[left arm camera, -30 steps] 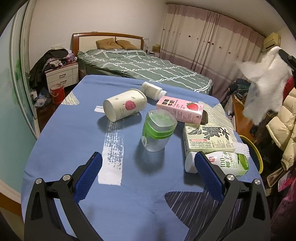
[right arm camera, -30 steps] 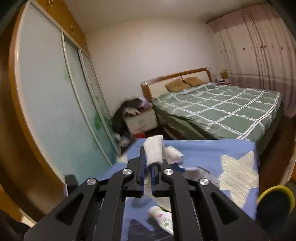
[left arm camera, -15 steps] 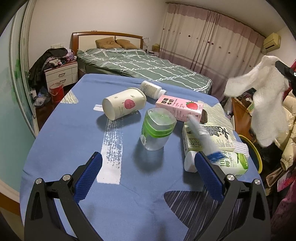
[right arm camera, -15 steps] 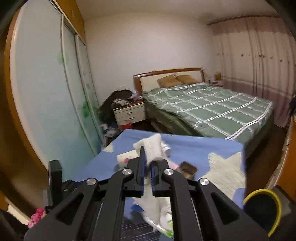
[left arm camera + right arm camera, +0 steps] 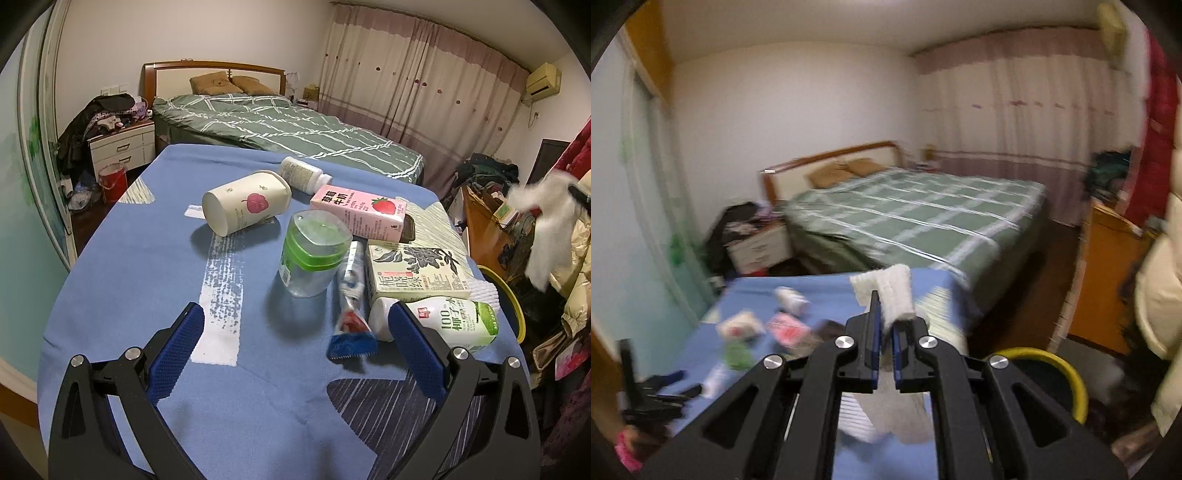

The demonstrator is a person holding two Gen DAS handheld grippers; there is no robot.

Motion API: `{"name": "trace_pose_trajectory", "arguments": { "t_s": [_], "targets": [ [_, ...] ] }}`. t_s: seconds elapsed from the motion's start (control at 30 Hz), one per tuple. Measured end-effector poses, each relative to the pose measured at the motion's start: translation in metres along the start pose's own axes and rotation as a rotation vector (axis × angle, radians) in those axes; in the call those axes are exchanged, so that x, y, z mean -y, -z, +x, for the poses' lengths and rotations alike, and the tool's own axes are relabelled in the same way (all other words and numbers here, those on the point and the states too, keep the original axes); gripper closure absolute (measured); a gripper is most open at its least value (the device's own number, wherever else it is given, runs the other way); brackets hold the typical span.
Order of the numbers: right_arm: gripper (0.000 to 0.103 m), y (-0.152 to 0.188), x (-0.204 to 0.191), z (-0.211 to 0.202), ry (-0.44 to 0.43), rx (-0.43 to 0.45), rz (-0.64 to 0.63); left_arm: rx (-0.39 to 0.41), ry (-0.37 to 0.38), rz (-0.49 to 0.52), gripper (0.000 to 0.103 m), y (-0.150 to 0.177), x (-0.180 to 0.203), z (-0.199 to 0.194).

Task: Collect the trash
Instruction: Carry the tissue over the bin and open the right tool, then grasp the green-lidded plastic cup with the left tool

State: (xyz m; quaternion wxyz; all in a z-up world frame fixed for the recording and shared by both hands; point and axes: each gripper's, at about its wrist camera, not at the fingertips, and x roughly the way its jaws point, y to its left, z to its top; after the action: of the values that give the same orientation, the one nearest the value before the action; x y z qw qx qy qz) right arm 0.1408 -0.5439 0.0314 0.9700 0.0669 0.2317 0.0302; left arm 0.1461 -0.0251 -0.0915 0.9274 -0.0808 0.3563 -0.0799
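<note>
Two hand-held grippers: right hand-held gripper (image 5: pixel 884 334) pinches a white tissue (image 5: pixel 892 295) closed, off the bench (image 5: pixel 155 236) edge near the yellow-rimmed bin (image 5: pixel 1052 373). Left hand-held gripper (image 5: pixel 295 354) gapes wide, holding nothing. Best: centre tissue above bin before releasing; it hangs loose.

Black hand-held gripper (image 5: pixel 291 328) frames, blue ribbed pads (image 5: pixel 177 347), silver screws.

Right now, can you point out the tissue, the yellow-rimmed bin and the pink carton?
tissue (image 5: pixel 895 295): right wrist view, the wad sticking up between the fingers.
bin (image 5: pixel 1071 380): right wrist view, its yellow rim.
pink carton (image 5: pixel 360 216): left wrist view, its top face.
</note>
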Motion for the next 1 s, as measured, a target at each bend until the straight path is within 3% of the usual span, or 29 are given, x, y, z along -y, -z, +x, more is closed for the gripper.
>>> {"name": "trace_pose_trajectory", "arguments": {
  "t_s": [0.2, 0.4, 0.43, 0.47, 0.53, 0.63, 0.8, 1.0],
  "targets": [
    [0.097, 0.034, 0.076, 0.029, 0.206, -0.100, 0.077, -0.012, 0.005, 0.016, 0.005, -0.001, 0.011, 0.005],
    [0.096, 0.074, 0.129, 0.075, 0.292, -0.220, 0.147, -0.033, 0.012, 0.043, 0.005, 0.000, 0.025, 0.011],
    [0.091, 0.080, 0.137, 0.081, 0.306, -0.240, 0.161, -0.034, 0.012, 0.047, 0.005, -0.001, 0.026, 0.012],
    [0.078, 0.085, 0.141, 0.086, 0.318, -0.255, 0.169, -0.036, 0.011, 0.051, 0.005, -0.001, 0.027, 0.012],
    [0.062, 0.091, 0.149, 0.095, 0.342, -0.289, 0.188, -0.037, 0.010, 0.055, 0.005, -0.002, 0.029, 0.013],
    [0.062, 0.100, 0.158, 0.107, 0.391, -0.320, 0.186, -0.042, 0.009, 0.055, 0.005, -0.002, 0.030, 0.016],
    [0.062, 0.103, 0.147, 0.104, 0.342, -0.291, 0.219, -0.058, 0.004, 0.050, 0.005, -0.002, 0.028, 0.025],
    [0.056, 0.102, 0.095, 0.098, 0.235, -0.210, 0.191, -0.068, -0.007, 0.033, 0.005, -0.010, 0.023, 0.042]
  ]
}}
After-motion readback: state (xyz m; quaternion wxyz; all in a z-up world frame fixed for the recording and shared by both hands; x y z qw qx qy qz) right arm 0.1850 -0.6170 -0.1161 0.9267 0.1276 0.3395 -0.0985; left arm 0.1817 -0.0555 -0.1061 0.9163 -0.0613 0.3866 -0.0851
